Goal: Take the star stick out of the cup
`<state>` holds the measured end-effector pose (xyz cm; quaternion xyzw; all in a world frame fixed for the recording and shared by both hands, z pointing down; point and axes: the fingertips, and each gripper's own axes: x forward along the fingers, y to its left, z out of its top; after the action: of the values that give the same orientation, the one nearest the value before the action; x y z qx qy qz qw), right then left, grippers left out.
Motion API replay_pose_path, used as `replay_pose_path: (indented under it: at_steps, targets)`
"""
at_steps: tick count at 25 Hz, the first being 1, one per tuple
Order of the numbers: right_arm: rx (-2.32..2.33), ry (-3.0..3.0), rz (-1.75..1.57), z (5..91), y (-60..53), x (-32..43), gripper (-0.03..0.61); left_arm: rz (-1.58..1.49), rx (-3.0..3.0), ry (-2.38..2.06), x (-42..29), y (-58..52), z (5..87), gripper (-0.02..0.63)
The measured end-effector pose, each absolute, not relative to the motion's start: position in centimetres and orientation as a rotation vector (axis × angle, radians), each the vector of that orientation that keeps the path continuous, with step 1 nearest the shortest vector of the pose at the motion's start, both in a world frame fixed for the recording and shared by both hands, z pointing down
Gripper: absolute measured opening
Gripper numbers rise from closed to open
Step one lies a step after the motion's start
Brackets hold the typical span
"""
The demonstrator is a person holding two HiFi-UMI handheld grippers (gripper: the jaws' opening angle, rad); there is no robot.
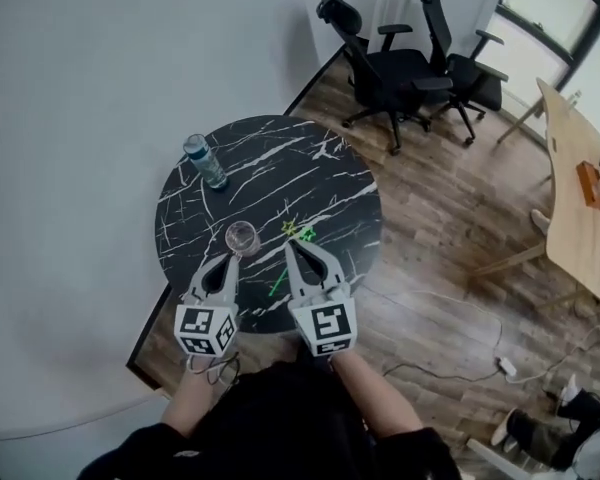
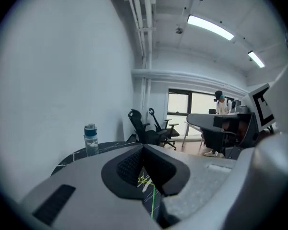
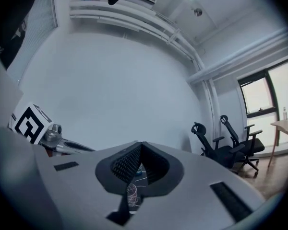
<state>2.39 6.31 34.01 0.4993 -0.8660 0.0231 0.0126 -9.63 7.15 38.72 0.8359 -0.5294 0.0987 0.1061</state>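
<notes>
On the round black marble table (image 1: pixel 310 168), a clear glass cup (image 1: pixel 242 238) stands upright near the front. To its right lie the star sticks, a yellow star (image 1: pixel 289 228) and a green star (image 1: pixel 307 235), with a thin green stick (image 1: pixel 277 284) running back toward me between the two grippers. My left gripper (image 1: pixel 231 259) is shut and empty just in front of the cup. Beside the sticks, my right gripper (image 1: pixel 289 247) is also shut with nothing in it. The left gripper view shows the green stick (image 2: pixel 152 198) through the gap under its jaws. The right gripper view shows the cup (image 3: pixel 131 194) the same way.
A water bottle (image 1: pixel 205 161) with a blue cap stands at the table's far left, also seen as the bottle (image 2: pixel 90 139). A white wall runs along the left. Black office chairs (image 1: pixel 390 73) and a wooden desk (image 1: pixel 580 198) stand on the wood floor to the right, with a cable (image 1: pixel 450 358) lying there.
</notes>
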Motion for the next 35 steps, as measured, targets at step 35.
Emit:
replay_pose_path:
  at_steps: [35]
  targets:
    - [1.717, -2.586, -0.294, 24.1, 11.4, 6.5, -0.005, 0.067, 2.674, -1.640, -8.0, 11.1, 28.1, -0.002]
